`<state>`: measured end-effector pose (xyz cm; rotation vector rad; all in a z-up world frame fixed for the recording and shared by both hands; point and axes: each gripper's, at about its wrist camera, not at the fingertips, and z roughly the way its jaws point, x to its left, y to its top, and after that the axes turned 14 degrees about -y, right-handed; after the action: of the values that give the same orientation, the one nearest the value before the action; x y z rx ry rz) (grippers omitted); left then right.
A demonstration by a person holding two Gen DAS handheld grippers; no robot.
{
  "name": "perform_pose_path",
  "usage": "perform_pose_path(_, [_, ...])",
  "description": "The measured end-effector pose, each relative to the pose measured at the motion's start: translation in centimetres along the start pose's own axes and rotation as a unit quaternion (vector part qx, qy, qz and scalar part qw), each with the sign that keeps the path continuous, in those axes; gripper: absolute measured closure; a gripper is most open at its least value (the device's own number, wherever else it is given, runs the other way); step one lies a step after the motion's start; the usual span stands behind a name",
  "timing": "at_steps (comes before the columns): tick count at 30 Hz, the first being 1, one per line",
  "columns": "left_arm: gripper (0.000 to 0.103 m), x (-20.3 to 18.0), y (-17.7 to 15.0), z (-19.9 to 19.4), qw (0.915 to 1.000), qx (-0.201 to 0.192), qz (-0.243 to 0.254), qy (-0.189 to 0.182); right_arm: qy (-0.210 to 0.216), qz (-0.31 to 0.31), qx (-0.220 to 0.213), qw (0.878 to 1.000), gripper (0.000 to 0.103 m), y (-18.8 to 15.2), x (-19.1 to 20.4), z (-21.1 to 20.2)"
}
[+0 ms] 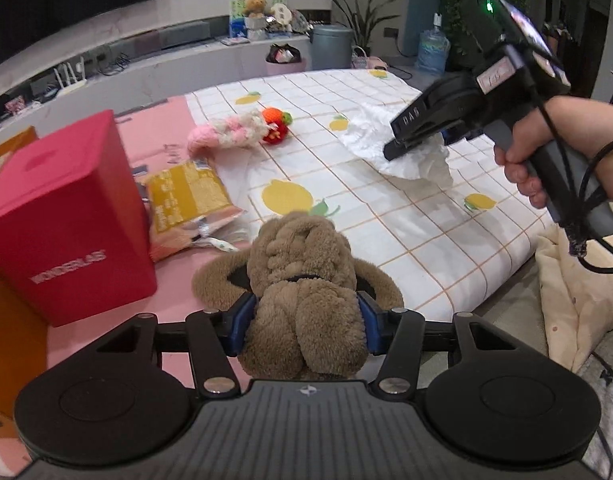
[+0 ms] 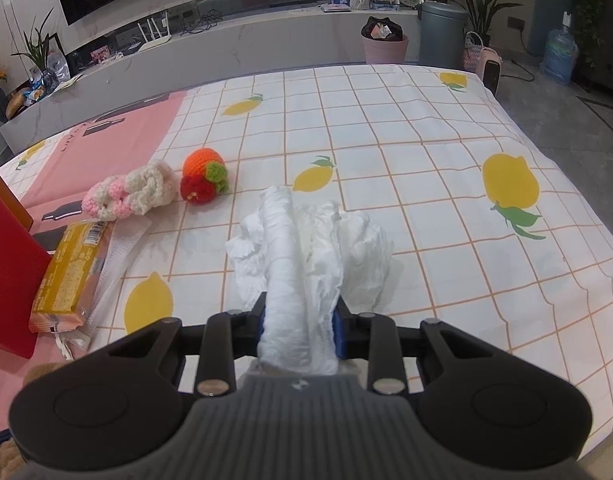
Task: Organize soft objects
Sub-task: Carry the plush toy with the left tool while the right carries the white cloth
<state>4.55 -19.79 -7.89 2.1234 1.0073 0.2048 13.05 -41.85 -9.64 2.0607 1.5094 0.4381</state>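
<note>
A brown plush toy (image 1: 302,264) sits between the blue pads of my left gripper (image 1: 306,320), which is shut on its lower body; the toy's arms rest on the pink mat. My right gripper (image 2: 300,328) is shut on a crumpled white cloth (image 2: 306,248) and holds it over the lemon-print sheet (image 2: 426,200). In the left wrist view the right gripper (image 1: 394,148) reaches in from the right with a hand on its handle, and the white cloth (image 1: 410,160) hangs from it. A pink-and-white knitted toy (image 2: 132,192) and an orange-and-red crochet fruit (image 2: 202,178) lie on the sheet further back.
A red box (image 1: 62,216) stands at the left on the pink mat, with an orange box (image 1: 10,320) beside it. A yellow packet (image 1: 186,196) lies next to the red box. A cream blanket (image 1: 578,288) is off the sheet's right edge. Bins and a shelf stand behind.
</note>
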Motion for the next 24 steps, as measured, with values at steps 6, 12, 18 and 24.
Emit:
perform_pose_path(6, [0.047,0.1,0.0,-2.1,0.9998,-0.02,-0.005,0.004,0.0,0.002,-0.004,1.0,0.074,-0.3,-0.2,-0.5])
perform_pose_path(12, [0.047,0.0,0.5,-4.6,0.9988,-0.046,-0.001,0.015,0.006,0.004,-0.016,1.0,0.074,-0.6,-0.4,-1.7])
perform_pose_path(18, [0.048,0.6,1.8,-8.3,0.9963,-0.082,-0.004,0.027,0.024,0.006,-0.043,0.999,0.075,-0.9,0.4,-4.4])
perform_pose_path(24, [0.048,3.2,3.1,-14.4,0.9894,-0.134,0.0,0.055,0.051,0.0,-0.083,0.995,0.075,-1.1,2.9,-9.1])
